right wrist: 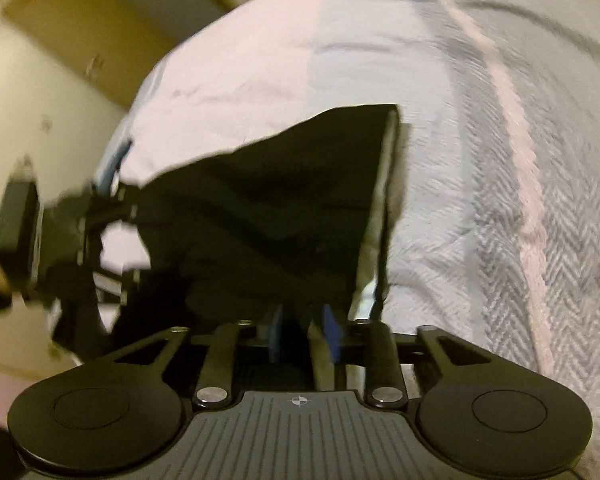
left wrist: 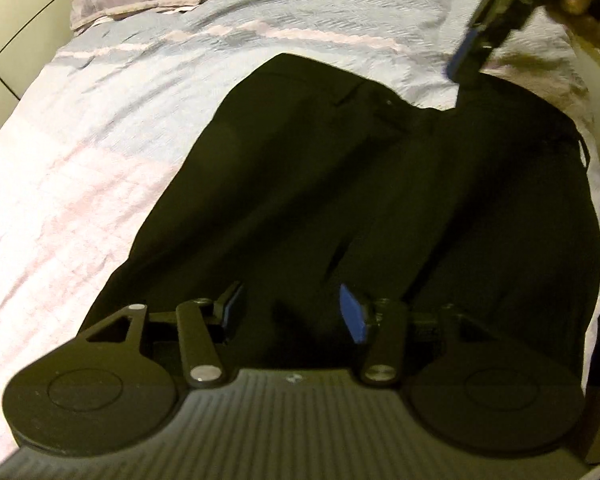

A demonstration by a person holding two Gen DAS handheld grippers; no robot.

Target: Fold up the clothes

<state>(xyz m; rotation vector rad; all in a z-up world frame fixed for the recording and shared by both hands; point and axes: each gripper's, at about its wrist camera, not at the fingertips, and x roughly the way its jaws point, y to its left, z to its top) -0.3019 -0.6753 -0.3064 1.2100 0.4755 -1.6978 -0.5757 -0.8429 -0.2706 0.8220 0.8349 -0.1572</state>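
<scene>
Both claws work the black trousers [left wrist: 340, 184]: left claw [left wrist: 296, 308] gapes empty, right claw [right wrist: 302, 334] pinches blurred cloth.

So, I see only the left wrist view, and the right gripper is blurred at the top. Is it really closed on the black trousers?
Observer: Yes. In the right wrist view, the right gripper has its blue pads close together, with the black trousers pinched between them.
Operator: And does that edge lie flat?
Observer: No, the held edge is turned up from the bedspread, and a pale inner lining shows along it.
</scene>
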